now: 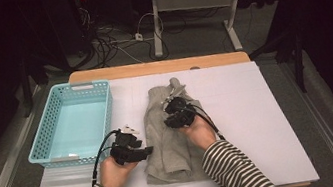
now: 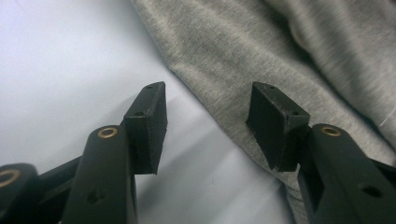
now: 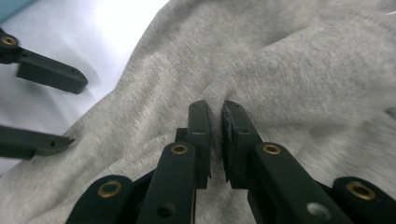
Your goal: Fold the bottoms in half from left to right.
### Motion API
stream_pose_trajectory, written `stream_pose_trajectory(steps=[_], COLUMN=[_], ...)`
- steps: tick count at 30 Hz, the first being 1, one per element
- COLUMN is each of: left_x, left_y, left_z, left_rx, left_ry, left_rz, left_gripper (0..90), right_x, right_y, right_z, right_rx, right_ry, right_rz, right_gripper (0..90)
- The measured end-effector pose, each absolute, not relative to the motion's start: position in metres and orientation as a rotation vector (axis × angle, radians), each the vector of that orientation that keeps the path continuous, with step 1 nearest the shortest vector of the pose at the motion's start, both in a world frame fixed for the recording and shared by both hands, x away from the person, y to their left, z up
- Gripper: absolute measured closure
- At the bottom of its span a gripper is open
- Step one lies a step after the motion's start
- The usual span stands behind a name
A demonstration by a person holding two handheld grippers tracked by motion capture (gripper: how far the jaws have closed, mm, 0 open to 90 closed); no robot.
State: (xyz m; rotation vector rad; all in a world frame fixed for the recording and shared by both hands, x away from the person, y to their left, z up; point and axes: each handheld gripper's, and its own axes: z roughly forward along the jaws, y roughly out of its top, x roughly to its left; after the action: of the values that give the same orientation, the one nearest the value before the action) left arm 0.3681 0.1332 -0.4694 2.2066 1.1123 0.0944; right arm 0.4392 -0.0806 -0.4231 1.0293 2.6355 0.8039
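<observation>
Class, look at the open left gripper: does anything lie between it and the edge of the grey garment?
Nothing visible does. The left gripper stands open right at the grey garment edge, with bare white table beneath.

A light blue perforated basket (image 1: 72, 123) stands on the left part of the table surface, open side up, with a white label on its far rim and another on its near rim. The table (image 1: 260, 124) carries a white covering; a strip of bare wood (image 1: 155, 68) shows along its far edge. Beyond the table, a tangle of dark and white cables (image 1: 121, 42) lies on the grey floor. A second desk with a white metal frame (image 1: 191, 3) stands behind them. Dark curtains border both sides.
</observation>
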Motion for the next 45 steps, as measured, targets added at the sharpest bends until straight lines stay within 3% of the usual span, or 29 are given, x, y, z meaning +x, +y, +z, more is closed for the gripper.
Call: stream_pose_trajectory(steps=[12, 21, 28, 34, 45], left_x=[0.367, 0.366, 0.366, 0.367, 0.366], left_y=[0.133, 0.132, 0.132, 0.132, 0.13], left_z=[-0.47, -0.47, -0.47, -0.469, -0.469], left_rx=[2.204, 2.2, 2.201, 2.2, 2.203], left_ry=[1.11, 1.114, 1.114, 1.117, 1.11], left_rz=[0.103, 0.109, 0.109, 0.103, 0.097], left_gripper=[44.6, 44.2, 44.2, 44.2, 44.2], right_x=[0.427, 0.431, 0.427, 0.426, 0.453], right_y=[-0.147, -0.183, -0.173, -0.153, -0.124], right_z=[-0.407, -0.434, -0.427, -0.407, -0.431], right_rx=[1.094, 1.223, 1.206, 1.113, 1.154], right_ry=[2.536, 2.532, 2.481, 2.471, 2.477], right_rz=[0.908, 0.86, 0.825, 0.856, 0.649], right_gripper=[82.9, 82.7, 69.1, 68.8, 62.2])
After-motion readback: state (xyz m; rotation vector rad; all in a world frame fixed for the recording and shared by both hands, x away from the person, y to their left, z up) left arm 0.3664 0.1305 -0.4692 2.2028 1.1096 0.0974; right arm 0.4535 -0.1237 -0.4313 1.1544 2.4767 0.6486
